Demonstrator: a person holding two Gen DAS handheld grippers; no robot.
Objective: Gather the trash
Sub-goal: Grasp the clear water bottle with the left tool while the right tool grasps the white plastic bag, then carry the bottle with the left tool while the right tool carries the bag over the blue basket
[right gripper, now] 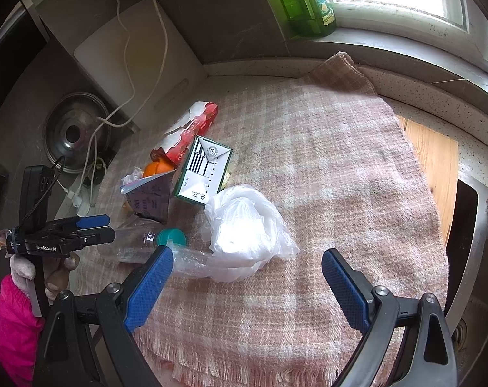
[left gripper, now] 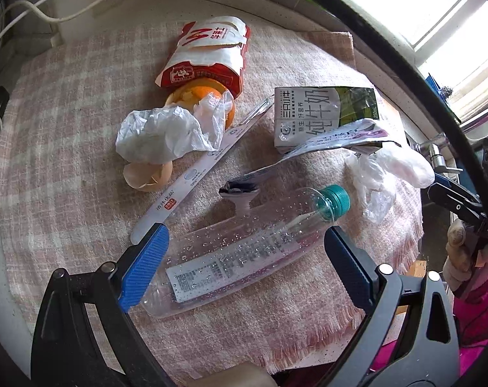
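Observation:
Trash lies on a pink checked cloth. A clear plastic bottle with a teal cap lies between the open fingers of my left gripper, not squeezed. Behind it are a razor, a white toothpaste tube, an eggshell, crumpled white plastic, an orange, a red and white paper bag, a milk carton and a foil wrapper. My right gripper is open and empty just in front of a white plastic bag.
White cables and a metal lid sit at the back left of the counter. A wooden board and a sink edge lie to the right. A green bottle stands on the window sill.

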